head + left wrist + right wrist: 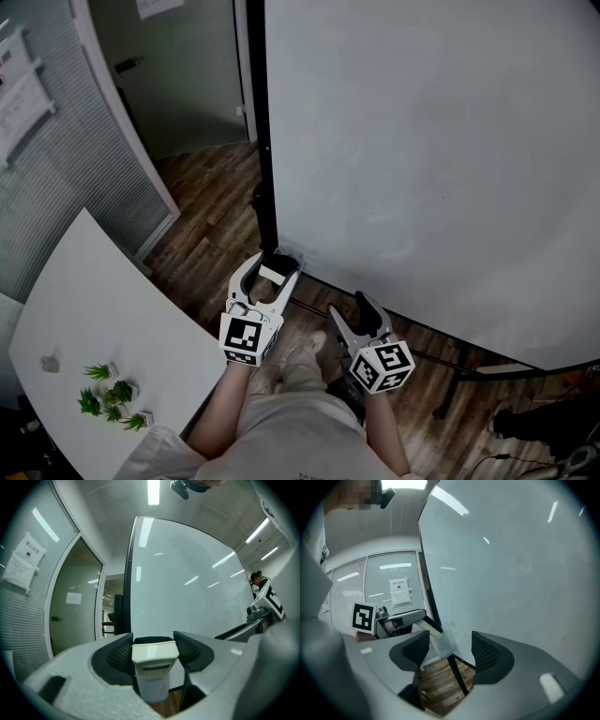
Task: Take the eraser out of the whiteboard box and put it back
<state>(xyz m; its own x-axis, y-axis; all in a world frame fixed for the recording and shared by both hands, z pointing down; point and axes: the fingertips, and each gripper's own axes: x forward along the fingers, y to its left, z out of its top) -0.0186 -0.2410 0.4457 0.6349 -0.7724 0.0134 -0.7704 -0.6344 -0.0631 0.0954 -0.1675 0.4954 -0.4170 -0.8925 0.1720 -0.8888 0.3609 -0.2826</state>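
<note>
The eraser sits squarely between the pads of the left gripper, which is clamped on its two sides. Its far end reaches the translucent whiteboard box mounted at the lower edge of the whiteboard. The right gripper stands just beside it, jaws apart with nothing in them. The eraser is a cream-white plastic block with a dark recessed slot across its face and a strip of black felt along its far edge.

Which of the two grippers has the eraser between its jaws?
The left gripper: it is closed on the cream eraser. The right gripper stands open, with nothing gripped between its jaws.
</note>
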